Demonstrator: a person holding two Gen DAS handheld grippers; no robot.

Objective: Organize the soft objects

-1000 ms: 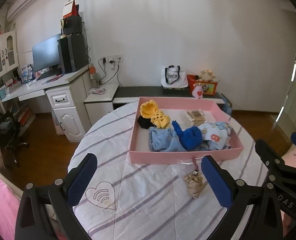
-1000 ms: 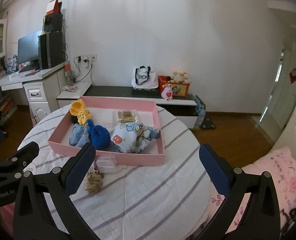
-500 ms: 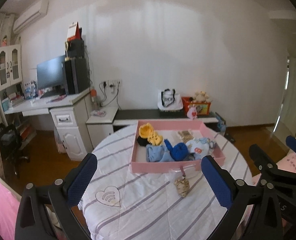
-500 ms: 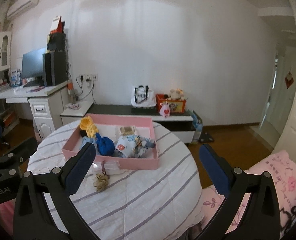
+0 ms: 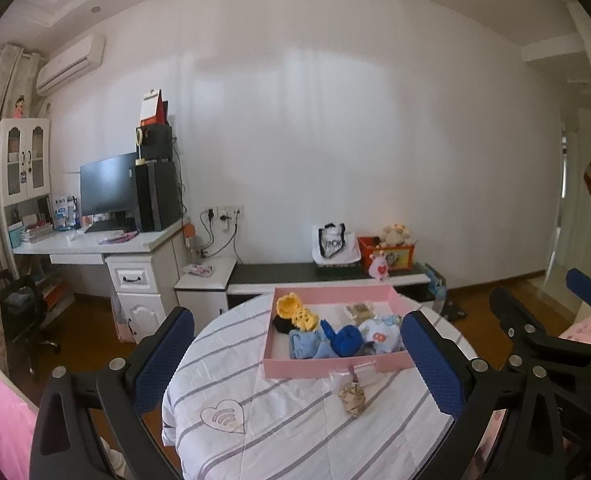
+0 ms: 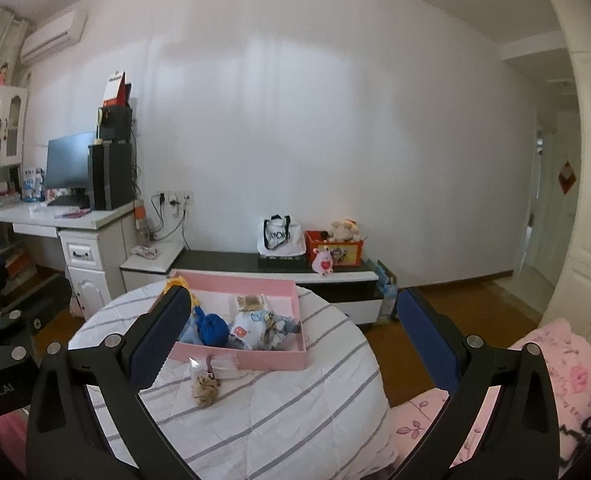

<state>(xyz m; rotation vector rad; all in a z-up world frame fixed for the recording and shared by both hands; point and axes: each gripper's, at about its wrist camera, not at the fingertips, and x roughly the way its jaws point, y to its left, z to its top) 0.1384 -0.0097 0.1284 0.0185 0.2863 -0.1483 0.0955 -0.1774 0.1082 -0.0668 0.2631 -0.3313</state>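
Note:
A pink tray (image 5: 335, 369) (image 6: 255, 361) sits on the far side of a round table with a striped white cloth (image 5: 287, 420) (image 6: 279, 412). It holds soft items: a yellow knit piece (image 5: 291, 307), light blue cloth (image 5: 305, 345), a dark blue bundle (image 5: 347, 340) (image 6: 212, 328), a printed white cloth (image 5: 381, 330) (image 6: 261, 326). A tan tassel charm (image 5: 351, 398) (image 6: 205, 390) lies on the cloth in front of the tray, beside a clear bag (image 6: 219, 365). My left gripper (image 5: 297, 360) and right gripper (image 6: 291, 340) are open, empty, held well back from the table.
A desk with monitor (image 5: 107, 192) and white drawers (image 5: 135, 280) stands at left. A low dark bench (image 5: 327, 274) with a white tote (image 5: 333, 244) and a toy box (image 5: 387, 252) runs along the wall. Pink bedding (image 6: 555, 384) lies at right.
Both grippers have pulled back and up from the table, so the tray and tassel look smaller and more of the room shows. Both stayed open. Nothing on the table moved.

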